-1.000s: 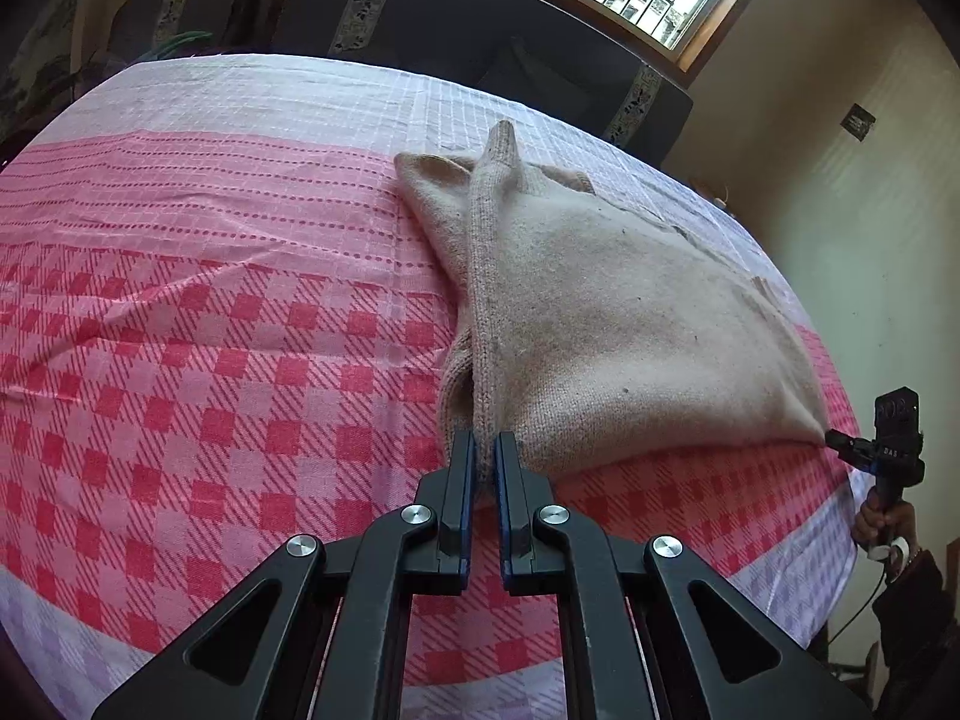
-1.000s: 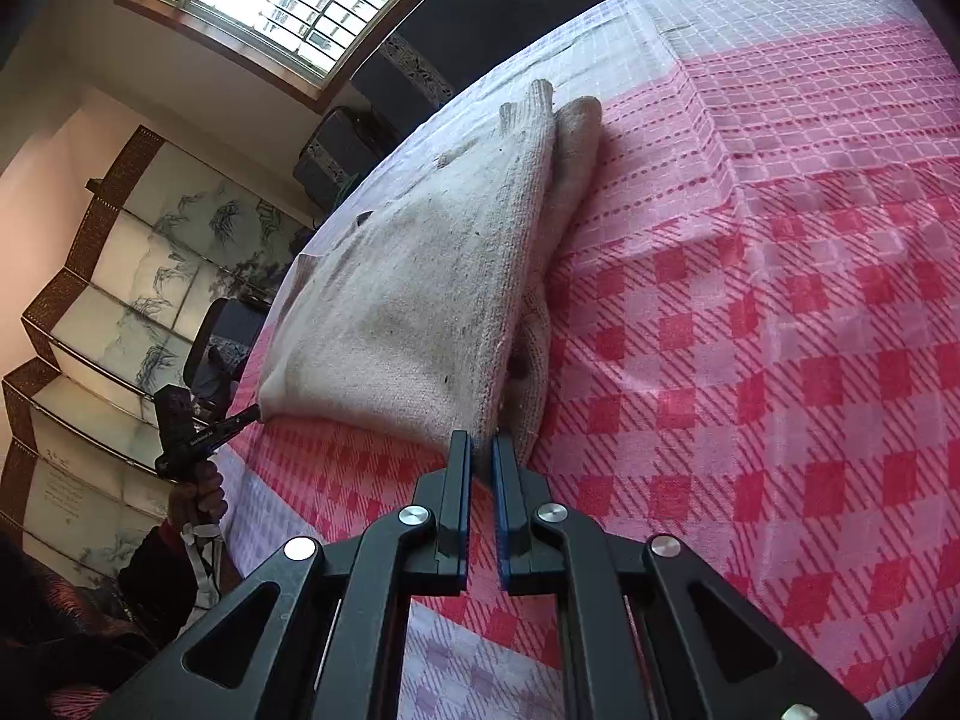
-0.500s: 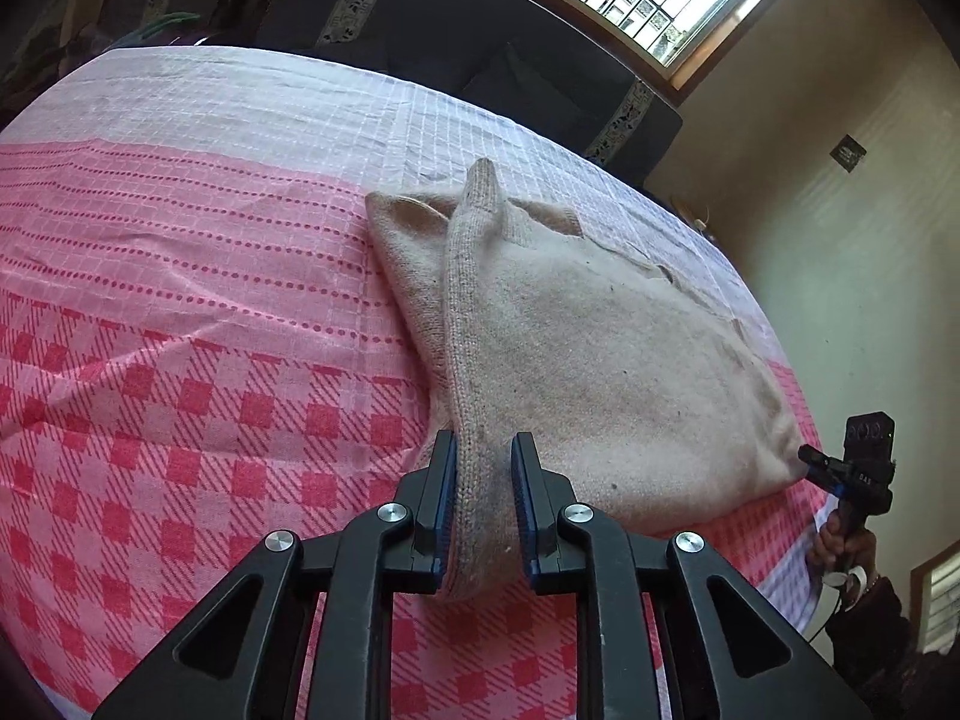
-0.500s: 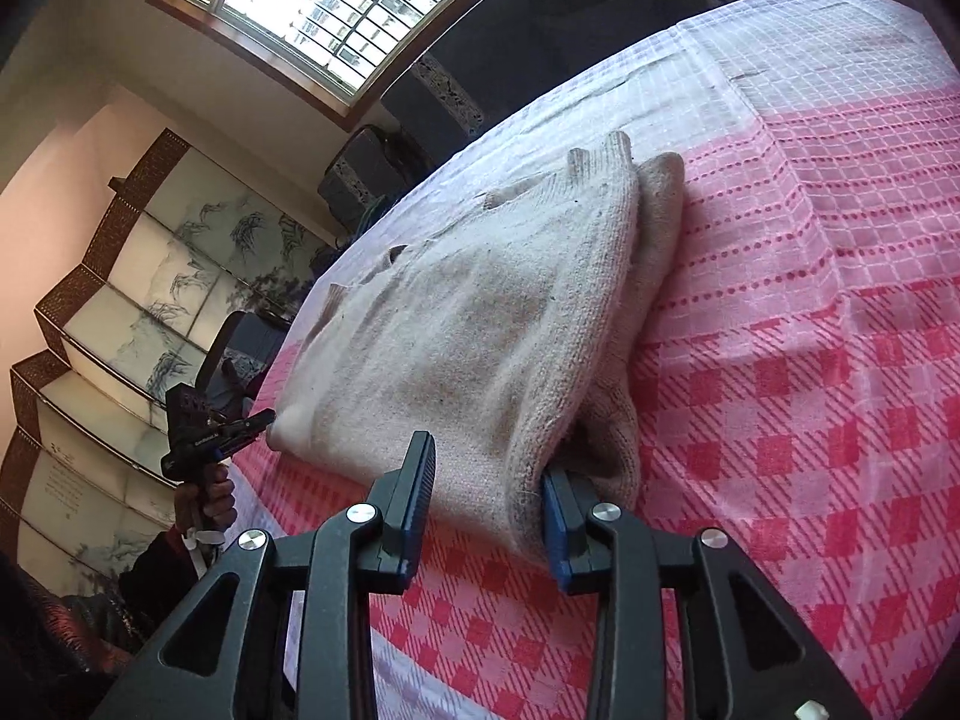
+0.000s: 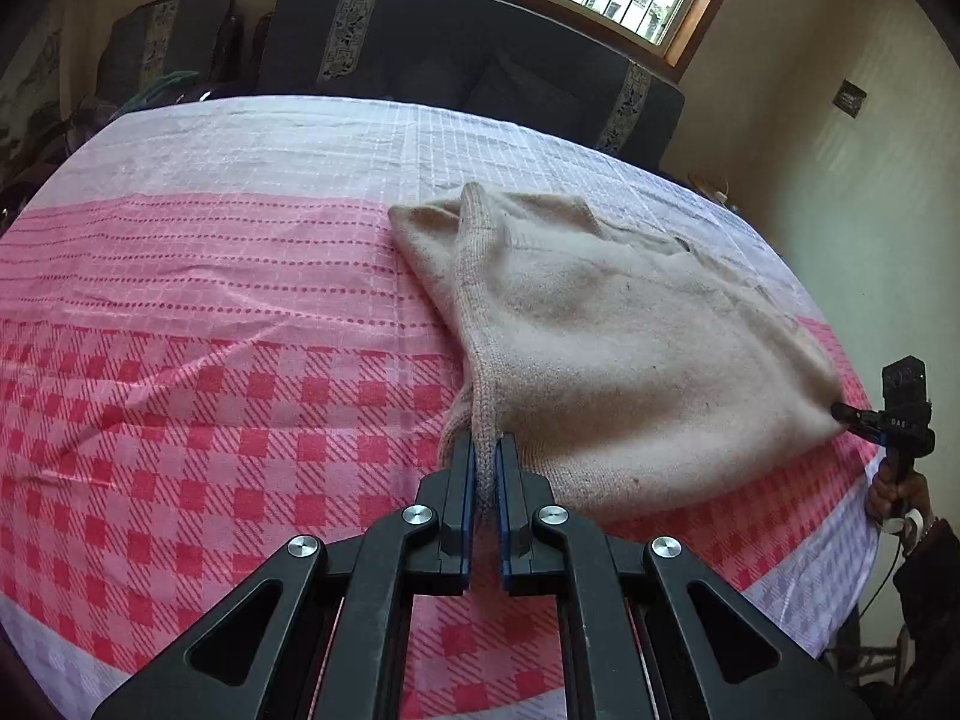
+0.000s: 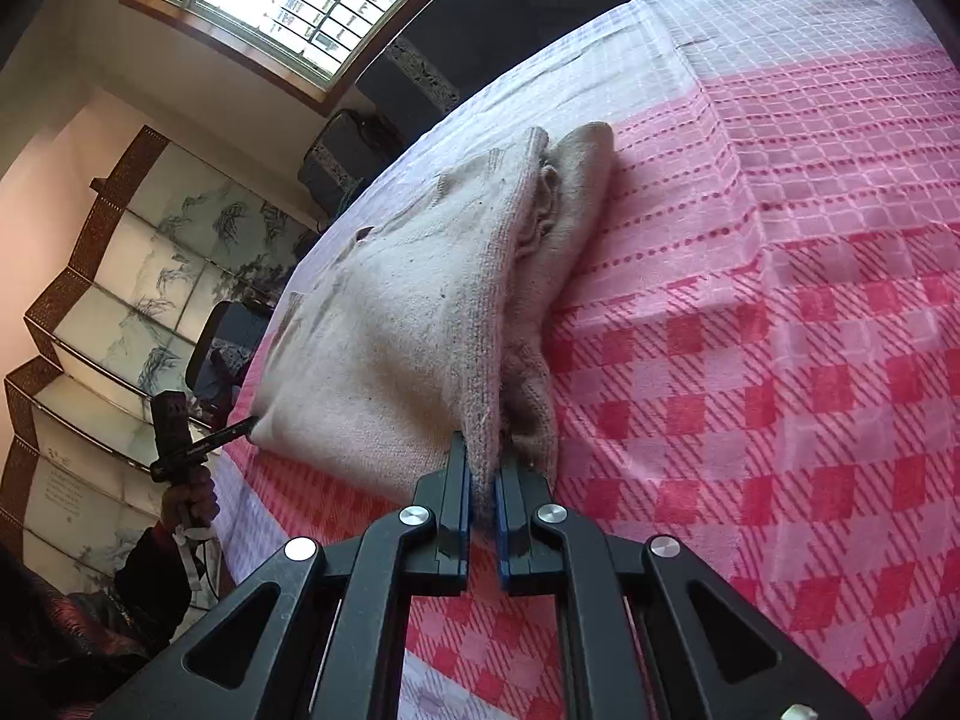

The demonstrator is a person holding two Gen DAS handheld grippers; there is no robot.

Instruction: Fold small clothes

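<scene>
A beige knit sweater [image 5: 630, 348] lies half folded on the pink checked tablecloth [image 5: 210, 390]. My left gripper [image 5: 485, 450] is shut on its near ribbed edge and holds it just above the cloth. In the right wrist view the same sweater [image 6: 408, 324] is stretched between both grippers, and my right gripper [image 6: 482, 456] is shut on its other near corner. The right gripper also shows at the far right of the left wrist view [image 5: 840, 411], the left gripper at the left of the right wrist view [image 6: 249, 423], each pinching a corner.
The tablecloth [image 6: 780, 360] covers a wide table with its edge close in front of both grippers. Dark cushioned chairs [image 5: 450, 54] stand behind the table under a window. A folding painted screen [image 6: 120, 276] stands at the side.
Both grippers opened half a second ago with the sweater edge between their fingers. They have since shut on it again and lifted the edge taut.
</scene>
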